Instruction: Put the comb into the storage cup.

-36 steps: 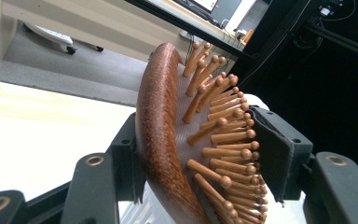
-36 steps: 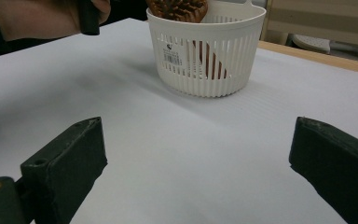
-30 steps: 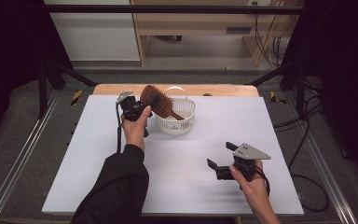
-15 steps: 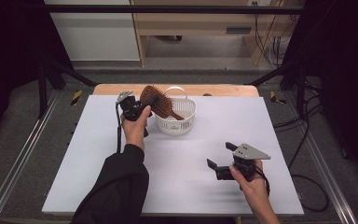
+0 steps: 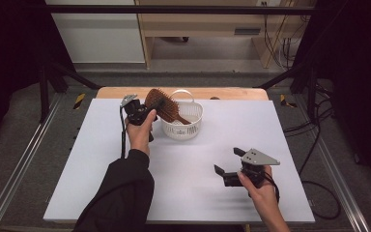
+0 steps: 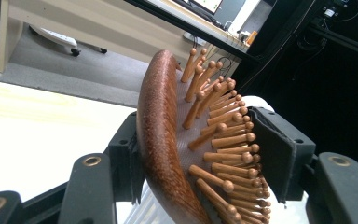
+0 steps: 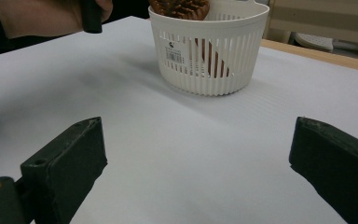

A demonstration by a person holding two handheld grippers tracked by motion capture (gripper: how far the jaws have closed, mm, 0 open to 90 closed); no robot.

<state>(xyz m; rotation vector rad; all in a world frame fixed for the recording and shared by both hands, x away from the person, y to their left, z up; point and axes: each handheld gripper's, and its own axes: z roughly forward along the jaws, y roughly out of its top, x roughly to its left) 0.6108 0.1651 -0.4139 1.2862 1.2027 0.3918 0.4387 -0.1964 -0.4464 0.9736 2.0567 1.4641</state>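
Observation:
A brown wooden hairbrush (image 5: 163, 105) leans tilted over the left rim of a white slatted basket (image 5: 183, 129), its handle reaching down inside. My left gripper (image 5: 150, 107) is shut on the brush head. In the left gripper view the brush (image 6: 161, 140) stands between the jaws, one pad against its curved back and the other at the tips of the wooden pins; left gripper (image 6: 200, 158). My right gripper (image 5: 227, 160) hovers open near the table's front right with nothing between its fingers. The right gripper view (image 7: 196, 158) looks toward the basket (image 7: 209, 65).
The white table sheet (image 5: 101, 183) spreads bare around the basket. A wooden strip (image 5: 232, 93) edges the table's far side. Black frame bars and cables stand beyond the table to the right (image 5: 314, 125).

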